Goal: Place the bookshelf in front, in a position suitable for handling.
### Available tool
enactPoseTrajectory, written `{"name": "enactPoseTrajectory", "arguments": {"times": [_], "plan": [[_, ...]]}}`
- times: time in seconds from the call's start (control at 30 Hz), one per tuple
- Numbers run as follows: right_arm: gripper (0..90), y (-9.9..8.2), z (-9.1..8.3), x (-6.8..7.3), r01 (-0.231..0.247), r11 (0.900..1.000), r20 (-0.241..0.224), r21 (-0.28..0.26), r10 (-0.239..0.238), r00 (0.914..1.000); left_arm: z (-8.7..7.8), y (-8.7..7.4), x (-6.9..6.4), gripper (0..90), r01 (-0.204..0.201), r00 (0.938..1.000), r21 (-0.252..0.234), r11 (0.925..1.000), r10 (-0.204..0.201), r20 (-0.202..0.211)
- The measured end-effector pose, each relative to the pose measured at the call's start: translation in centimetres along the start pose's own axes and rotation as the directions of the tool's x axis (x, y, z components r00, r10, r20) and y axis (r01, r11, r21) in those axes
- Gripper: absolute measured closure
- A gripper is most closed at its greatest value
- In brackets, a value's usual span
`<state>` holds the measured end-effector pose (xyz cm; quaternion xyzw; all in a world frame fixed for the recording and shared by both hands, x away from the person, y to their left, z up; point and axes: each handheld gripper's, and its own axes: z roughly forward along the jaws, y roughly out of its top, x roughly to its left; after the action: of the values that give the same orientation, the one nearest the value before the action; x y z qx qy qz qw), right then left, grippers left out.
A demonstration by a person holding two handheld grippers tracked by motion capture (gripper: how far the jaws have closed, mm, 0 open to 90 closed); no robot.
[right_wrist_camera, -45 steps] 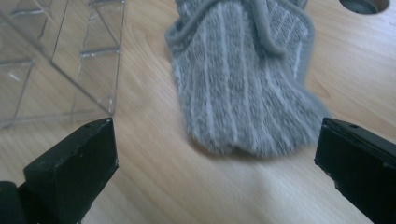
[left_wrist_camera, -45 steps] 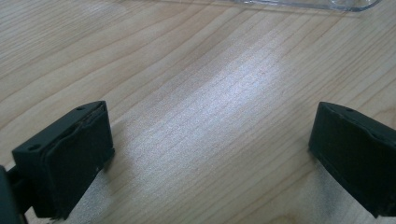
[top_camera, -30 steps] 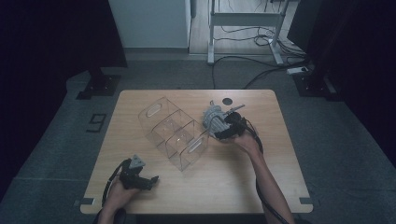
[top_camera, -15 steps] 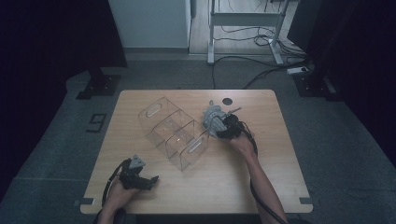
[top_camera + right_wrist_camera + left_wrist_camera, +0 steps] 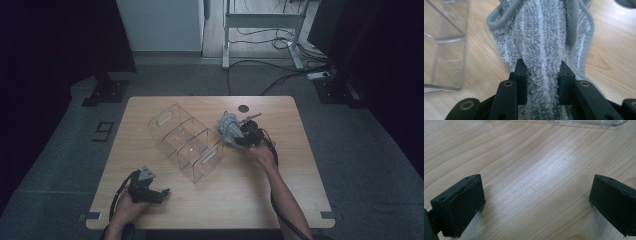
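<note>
Two grippers work over the wooden bench [image 5: 280,200]. Just to the left of the right gripper [image 5: 543,82] stands a clear divided bin [image 5: 187,142]. That gripper's jaws have just been closing and now pinch a grey towel [image 5: 541,42], which bunches up ahead of them, touching the bench. Well apart, the left gripper [image 5: 536,202] rests wide open, holding nothing.

High view dim: dark surroundings left and right, table [image 5: 260,200] moderately lit from above. Gripper views bright; broad glare streak on the wood grain (left one). Near towel [image 5: 544,50] fibres sharp, far edges soft.
</note>
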<state>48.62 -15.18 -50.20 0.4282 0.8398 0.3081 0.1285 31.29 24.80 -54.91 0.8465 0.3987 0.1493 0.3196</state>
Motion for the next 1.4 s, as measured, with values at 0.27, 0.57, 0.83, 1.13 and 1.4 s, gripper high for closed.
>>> {"name": "enactPoseTrajectory", "arguments": {"times": [0.27,0.57,0.83,1.13,1.4], "plan": [[69.0,1.1,-2.8,0.6,0.017,0.9991,-0.007,-0.038,-0.017,0.9998,0.0,0.0,0.0,0.0,0.000,1.0000,0.000,1.0000,0.000,0.000],[70.1,1.0,-5.2,1.1,0.033,0.9982,-0.011,-0.050,-0.034,0.9994,0.0,0.0,0.0,0.0,0.000,1.0000,0.001,1.0000,0.000,0.000],[70.1,-0.1,-7.5,1.1,0.031,0.9976,-0.015,-0.063,-0.032,0.9994,0.0,0.0,0.0,0.0,0.001,1.0000,0.001,1.0000,-0.001,-0.001],[69.9,-2.2,-11.1,0.8,0.027,0.9969,-0.005,-0.073,-0.027,0.9996,0.0,0.0,0.0,0.0,0.004,1.0000,0.001,1.0000,-0.004,-0.001],[69.8,-4.2,-13.8,0.7,0.027,0.9964,0.008,-0.080,-0.027,0.9996,0.0,0.0,0.0,0.0,0.002,1.0000,0.002,1.0000,-0.002,-0.001]]}}
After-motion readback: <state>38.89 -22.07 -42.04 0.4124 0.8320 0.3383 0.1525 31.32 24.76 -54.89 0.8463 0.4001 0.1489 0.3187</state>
